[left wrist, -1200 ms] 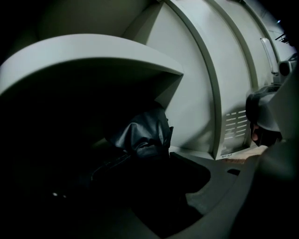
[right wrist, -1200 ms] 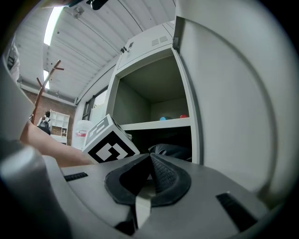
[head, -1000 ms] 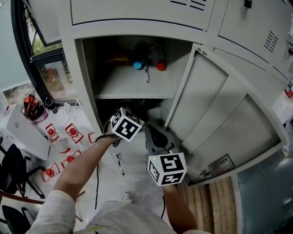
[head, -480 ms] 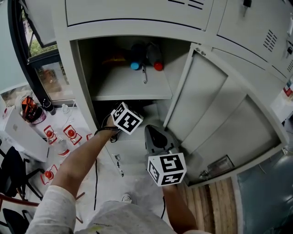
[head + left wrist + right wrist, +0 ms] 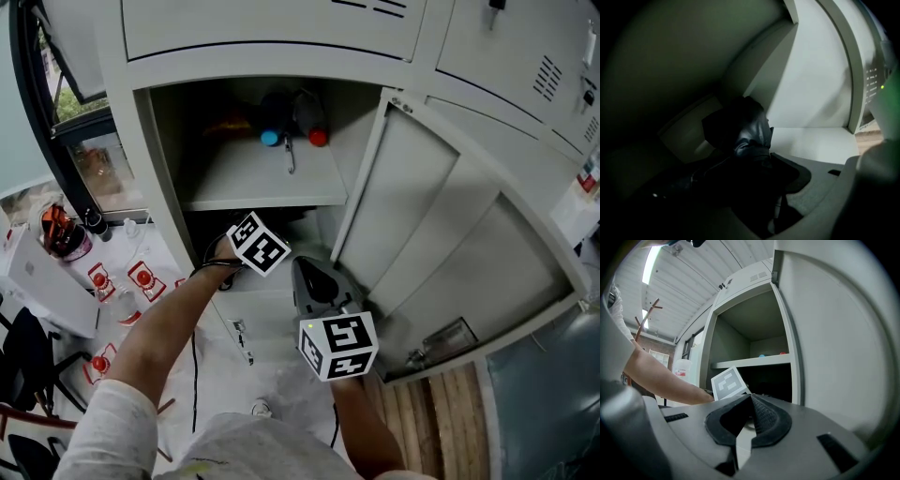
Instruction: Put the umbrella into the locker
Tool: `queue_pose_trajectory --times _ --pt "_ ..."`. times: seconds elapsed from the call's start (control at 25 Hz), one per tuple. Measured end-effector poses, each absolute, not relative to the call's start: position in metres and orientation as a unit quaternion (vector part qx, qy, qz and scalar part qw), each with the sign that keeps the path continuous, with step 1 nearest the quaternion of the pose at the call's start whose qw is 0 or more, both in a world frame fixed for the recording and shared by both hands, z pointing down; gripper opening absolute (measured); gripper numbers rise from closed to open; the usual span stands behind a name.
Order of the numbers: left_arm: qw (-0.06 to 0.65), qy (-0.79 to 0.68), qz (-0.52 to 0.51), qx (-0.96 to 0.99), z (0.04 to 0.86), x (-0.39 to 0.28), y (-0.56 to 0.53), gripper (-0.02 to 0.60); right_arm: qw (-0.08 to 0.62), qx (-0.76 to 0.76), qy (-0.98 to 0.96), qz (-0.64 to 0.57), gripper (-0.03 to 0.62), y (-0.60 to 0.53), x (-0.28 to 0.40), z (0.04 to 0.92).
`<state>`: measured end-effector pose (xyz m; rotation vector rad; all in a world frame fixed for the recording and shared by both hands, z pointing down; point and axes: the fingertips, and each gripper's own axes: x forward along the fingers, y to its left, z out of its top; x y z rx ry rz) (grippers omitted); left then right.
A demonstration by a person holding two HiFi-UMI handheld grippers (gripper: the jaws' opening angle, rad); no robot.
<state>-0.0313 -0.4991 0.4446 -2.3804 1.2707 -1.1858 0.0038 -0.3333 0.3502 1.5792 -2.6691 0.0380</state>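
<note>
Here, left claw (image 5: 757, 176) grips the one umbrella (image 5: 749, 126) inside the locker (image 5: 150, 169); right claw (image 5: 750, 416) closed, empty.

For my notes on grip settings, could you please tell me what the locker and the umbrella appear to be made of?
The locker looks like thin sheet metal, painted smooth pale grey: its open door shows folded edges and pressed ribs. The umbrella looks like dark synthetic fabric, slightly glossy: soft folds catch faint light, though dimness leaves the weave open.

The locker shelf (image 5: 253, 178) bears 2 dark items (image 5: 274, 117), blue-tipped and red-tipped.
</note>
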Motion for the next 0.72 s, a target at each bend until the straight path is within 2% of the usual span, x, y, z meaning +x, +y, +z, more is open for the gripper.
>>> queue_pose_trajectory --times 0.72 --pt "0.085 0.416 -0.461 -0.779 0.469 -0.036 -0.506 0.253 0.024 0.512 -0.859 0.017 0.003 -0.336 0.011 0.354"
